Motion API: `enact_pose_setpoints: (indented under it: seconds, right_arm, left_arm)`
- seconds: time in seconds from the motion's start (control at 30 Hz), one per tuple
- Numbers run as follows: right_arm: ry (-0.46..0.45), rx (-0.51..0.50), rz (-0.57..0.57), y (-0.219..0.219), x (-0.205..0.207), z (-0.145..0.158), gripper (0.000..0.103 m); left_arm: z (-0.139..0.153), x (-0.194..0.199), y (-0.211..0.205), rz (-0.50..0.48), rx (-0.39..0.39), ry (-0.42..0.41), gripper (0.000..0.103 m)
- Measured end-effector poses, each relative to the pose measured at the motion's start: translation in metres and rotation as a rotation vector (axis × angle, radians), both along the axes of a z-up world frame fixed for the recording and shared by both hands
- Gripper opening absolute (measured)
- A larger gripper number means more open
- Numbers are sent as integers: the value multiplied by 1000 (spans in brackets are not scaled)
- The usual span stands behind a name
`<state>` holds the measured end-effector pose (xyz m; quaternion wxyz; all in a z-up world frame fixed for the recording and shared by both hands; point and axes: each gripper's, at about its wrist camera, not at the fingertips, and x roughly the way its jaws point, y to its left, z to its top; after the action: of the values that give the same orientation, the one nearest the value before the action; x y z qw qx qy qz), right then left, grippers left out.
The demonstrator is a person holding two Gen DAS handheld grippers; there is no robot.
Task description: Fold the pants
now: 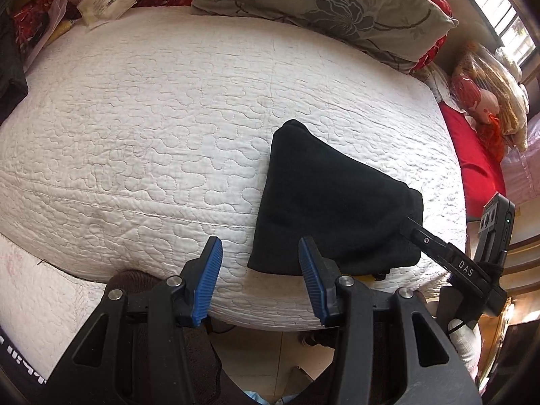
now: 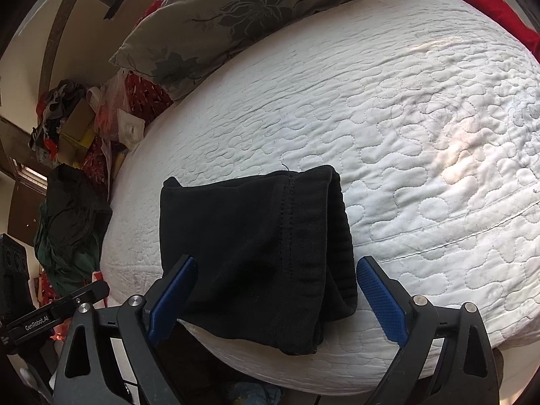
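Observation:
The black pants (image 1: 334, 202) lie folded into a compact bundle on the white quilted bed (image 1: 152, 128), near its front edge. My left gripper (image 1: 260, 280) is open and empty, just left of the bundle's near corner. My right gripper (image 2: 273, 300) is open, its blue pads either side of the bundle's near end (image 2: 256, 253), without gripping it. The ribbed waistband (image 2: 337, 236) lies on the bundle's right side in the right wrist view. The right gripper's body shows in the left wrist view (image 1: 472, 270) at the bundle's right edge.
A floral pillow (image 1: 320, 3) and red bedding lie at the head of the bed. A doll and red cloth (image 1: 479, 101) sit at the right side. Dark clothes (image 2: 71, 219), boxes and bags pile up beside the bed. Floor tiles (image 1: 260, 351) show below the bed edge.

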<state>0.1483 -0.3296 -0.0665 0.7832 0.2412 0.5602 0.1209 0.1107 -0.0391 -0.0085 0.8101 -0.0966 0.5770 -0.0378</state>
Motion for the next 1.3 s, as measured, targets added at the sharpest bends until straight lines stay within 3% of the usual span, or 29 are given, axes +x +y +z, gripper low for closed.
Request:
enact_pose_setpoints:
  seconds: [0.23, 0.37, 0.7, 0.87, 1.13, 1.2, 1.3]
  right_arm:
    - [20, -25, -2, -2, 0, -5, 97]
    - [47, -9, -38, -14, -2, -7, 97]
    - [62, 23, -88, -23, 6, -27, 97]
    - [53, -42, -31, -11, 12, -26, 97]
    - [41, -36, -21, -8, 13, -21, 91]
    - [49, -39, -18, -7, 15, -21, 92]
    - [68, -43, -23, -3, 20, -22, 93]
  left_arm:
    - [-32, 50, 14, -35, 10, 49, 46]
    - [-48, 72, 17, -60, -67, 74, 46]
    - [-77, 92, 2, -107, -152, 135, 46]
    - [-82, 88, 14, -40, -295, 157, 46]
    - [-80, 78, 36, -27, -496, 181, 46]
    - [-70, 73, 36, -53, -475, 150, 46]
    - [-70, 72, 25, -85, -308, 112, 55]
